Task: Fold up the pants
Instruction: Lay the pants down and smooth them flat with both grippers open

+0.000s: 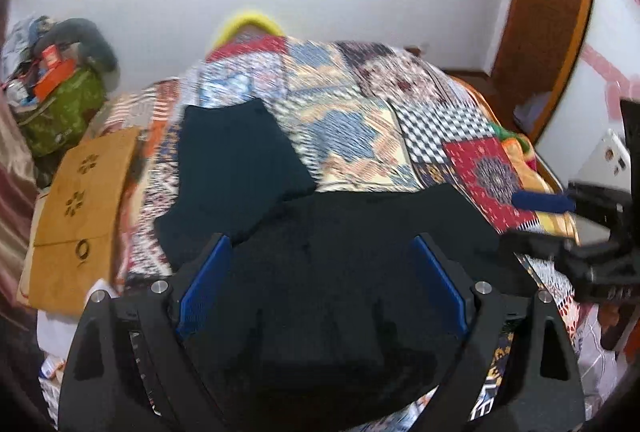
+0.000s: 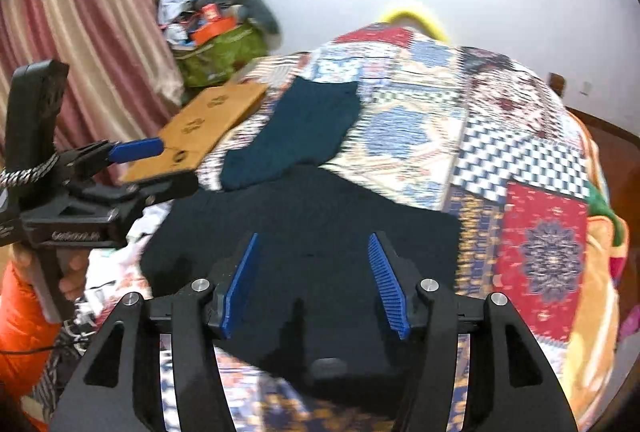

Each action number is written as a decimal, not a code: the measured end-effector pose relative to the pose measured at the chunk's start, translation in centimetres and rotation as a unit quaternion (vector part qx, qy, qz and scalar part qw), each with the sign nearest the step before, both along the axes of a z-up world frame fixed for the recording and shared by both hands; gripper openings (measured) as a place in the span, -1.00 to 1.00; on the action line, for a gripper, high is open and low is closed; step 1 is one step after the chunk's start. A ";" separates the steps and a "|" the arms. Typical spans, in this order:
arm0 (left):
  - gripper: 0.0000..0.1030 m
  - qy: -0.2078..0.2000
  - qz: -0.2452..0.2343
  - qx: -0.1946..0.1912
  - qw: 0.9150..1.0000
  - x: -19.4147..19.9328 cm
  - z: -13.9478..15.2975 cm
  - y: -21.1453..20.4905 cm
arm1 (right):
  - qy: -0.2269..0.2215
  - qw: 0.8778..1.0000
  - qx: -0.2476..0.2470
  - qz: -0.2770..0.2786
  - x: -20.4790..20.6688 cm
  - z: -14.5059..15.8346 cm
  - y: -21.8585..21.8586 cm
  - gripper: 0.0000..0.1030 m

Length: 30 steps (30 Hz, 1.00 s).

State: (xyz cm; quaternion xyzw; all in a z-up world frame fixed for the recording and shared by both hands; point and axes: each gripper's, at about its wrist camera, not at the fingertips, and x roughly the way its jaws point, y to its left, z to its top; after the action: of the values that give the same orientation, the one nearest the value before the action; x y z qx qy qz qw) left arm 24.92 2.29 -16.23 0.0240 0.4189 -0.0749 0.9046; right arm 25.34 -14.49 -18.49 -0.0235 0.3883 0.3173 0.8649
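Note:
Dark navy pants (image 1: 360, 216) (image 2: 312, 200) lie spread on the near part of a patchwork quilt (image 1: 352, 136). A dark teal stretch of cloth (image 1: 236, 160) (image 2: 304, 128) runs from them toward the far left; whether it is a leg of the pants I cannot tell. My left gripper (image 1: 320, 240) hangs over the pants with its blue pads wide apart and nothing pinched; it also shows at the left of the right wrist view (image 2: 160, 168). My right gripper (image 2: 313, 237) hovers over the same cloth, open at a narrower gap, and appears at the right edge (image 1: 532, 220).
A brown cut-out board (image 1: 80, 200) lies along the bed's left side, with a green bag (image 1: 60, 112) of clutter behind it. A striped curtain (image 2: 80, 12) hangs left and a wooden door (image 1: 548, 12) stands right. A hand in an orange sleeve (image 2: 20, 324) holds the left gripper.

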 end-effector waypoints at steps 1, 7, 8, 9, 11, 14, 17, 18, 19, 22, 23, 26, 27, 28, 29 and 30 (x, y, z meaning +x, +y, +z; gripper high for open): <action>0.78 0.008 -0.007 0.001 1.000 0.6 -0.5 -0.6 | 0.005 1.000 -0.003 -0.007 0.8 -0.4 -0.5 0.02; 0.77 0.069 -0.036 0.020 0.997 4.6 -5.1 -4.3 | 0.050 0.998 -0.027 -0.026 4.8 -4.6 -2.1 0.02; 0.78 0.084 -0.039 0.024 0.995 5.2 -6.2 -4.7 | 0.061 0.997 -0.034 -0.025 5.4 -5.6 -2.1 0.02; 0.78 0.093 -0.039 0.029 0.994 5.5 -6.9 -4.9 | 0.072 0.996 -0.042 -0.023 5.9 -6.7 -1.9 0.02; 0.77 0.120 -0.039 0.055 0.990 6.1 -9.3 -5.3 | 0.092 0.994 -0.053 -0.017 6.4 -8.5 -2.0 0.02; 0.82 0.111 -0.040 0.056 0.991 5.5 -10.4 -5.0 | 0.081 0.996 -0.039 -0.011 5.8 -9.4 -2.6 0.06; 0.88 0.108 -0.037 0.058 0.992 5.1 -10.4 -4.6 | 0.078 0.996 -0.039 -0.010 5.4 -9.2 -3.0 0.14; 0.89 0.110 -0.035 0.051 0.992 4.9 -10.5 -4.3 | 0.079 0.996 -0.040 -0.012 5.2 -9.2 -3.1 0.15; 0.89 0.111 -0.033 0.047 0.992 4.7 -10.4 -4.1 | 0.078 0.996 -0.041 -0.013 5.0 -9.1 -3.2 0.16; 0.89 0.105 -0.025 0.044 0.993 3.8 -10.0 -3.8 | 0.072 0.996 -0.049 -0.014 4.1 -9.0 -3.5 0.20; 0.89 0.101 -0.022 0.048 0.993 3.4 -9.9 -3.7 | 0.071 0.996 -0.052 -0.015 3.7 -9.0 -3.7 0.22; 0.89 0.088 -0.014 0.059 0.994 2.1 -9.6 -3.4 | 0.074 0.995 -0.056 -0.021 3.0 -9.3 -4.3 0.26; 0.89 0.086 -0.011 0.057 0.995 1.6 -9.5 -3.1 | 0.076 0.995 -0.056 -0.024 2.8 -9.3 -4.4 0.27; 0.89 0.085 -0.008 0.053 0.995 1.1 -9.5 -2.8 | 0.077 0.995 -0.055 -0.027 2.4 -9.4 -4.7 0.27; 0.89 0.084 -0.004 0.049 0.995 0.6 -9.4 -2.6 | 0.078 0.995 -0.056 -0.030 2.0 -9.4 -4.9 0.27; 0.89 0.082 -0.001 0.045 0.996 0.2 -9.2 -2.3 | 0.077 0.995 -0.056 -0.033 1.7 -9.3 -5.1 0.27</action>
State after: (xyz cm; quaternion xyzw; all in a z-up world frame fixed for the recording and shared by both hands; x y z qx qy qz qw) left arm 25.10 -0.03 -25.46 0.0591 0.4947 -0.0590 0.8650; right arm 27.03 -19.58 -27.83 -0.0347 0.4713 0.2676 0.8397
